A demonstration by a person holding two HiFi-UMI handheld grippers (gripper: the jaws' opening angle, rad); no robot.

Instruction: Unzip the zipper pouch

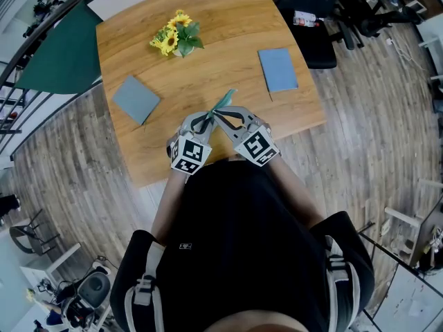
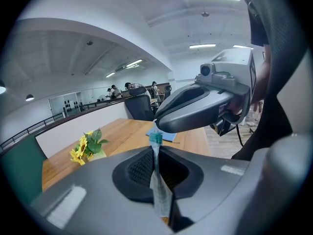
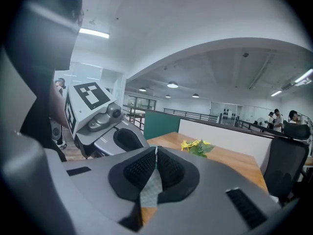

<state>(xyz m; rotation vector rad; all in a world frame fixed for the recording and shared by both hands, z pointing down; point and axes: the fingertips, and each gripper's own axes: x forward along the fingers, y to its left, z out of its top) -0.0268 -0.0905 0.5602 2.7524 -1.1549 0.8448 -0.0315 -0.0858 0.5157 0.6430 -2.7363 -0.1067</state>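
Observation:
The zipper pouch (image 1: 224, 102) is a thin, see-through mesh bag with a teal zipper end, held up over the front of the wooden table (image 1: 221, 19). My left gripper (image 1: 201, 122) and right gripper (image 1: 220, 117) meet at it, tips almost touching. In the left gripper view the jaws of my left gripper (image 2: 156, 153) are shut on the pouch (image 2: 159, 190), with its teal end (image 2: 155, 138) sticking out past the tips. In the right gripper view my right gripper (image 3: 156, 153) is shut on the mesh pouch (image 3: 150, 186); the left gripper (image 3: 105, 119) is close at the left.
A bunch of sunflowers (image 1: 176, 35) lies at the back of the table. Two flat blue-grey pads lie on it, one at the left (image 1: 136, 99), one at the right (image 1: 277, 68). A green panel (image 1: 62, 54) and a black chair (image 1: 315, 26) flank the table.

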